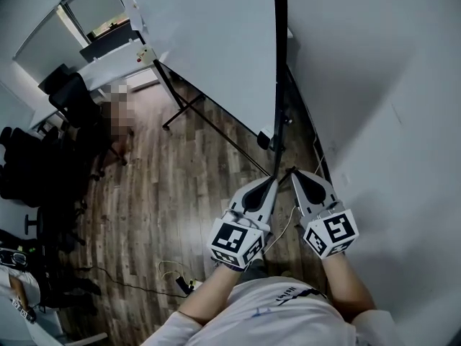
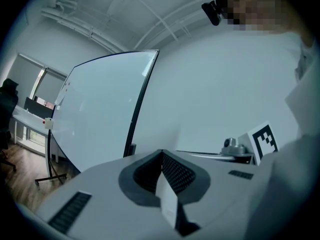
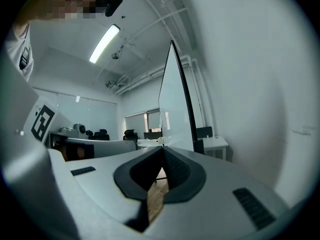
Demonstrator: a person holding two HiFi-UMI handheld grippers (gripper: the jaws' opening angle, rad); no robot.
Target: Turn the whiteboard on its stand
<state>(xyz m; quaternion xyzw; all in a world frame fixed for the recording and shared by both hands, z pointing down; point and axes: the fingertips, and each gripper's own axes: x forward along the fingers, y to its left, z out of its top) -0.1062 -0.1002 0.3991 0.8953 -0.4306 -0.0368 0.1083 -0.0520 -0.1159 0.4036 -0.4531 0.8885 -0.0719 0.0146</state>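
The big whiteboard (image 1: pixel 209 42) stands on its black wheeled stand (image 1: pixel 184 107), and its black side frame (image 1: pixel 279 63) runs down toward me. Both grippers sit side by side just below that frame's lower end, pointing at it, and neither touches it. My left gripper (image 1: pixel 273 182) is shut with nothing in it, and the left gripper view shows its jaws (image 2: pixel 161 152) meeting in front of the whiteboard face (image 2: pixel 100 119). My right gripper (image 1: pixel 294 172) is also shut and empty. Past its closed tips (image 3: pixel 162 148), the whiteboard (image 3: pixel 172 109) appears nearly edge on.
A white wall (image 1: pixel 389 85) runs close along the right of the board. At the back left stand a desk (image 1: pixel 108 63) and black office chairs (image 1: pixel 68 92). Cables (image 1: pixel 173 276) lie on the wood floor near my feet.
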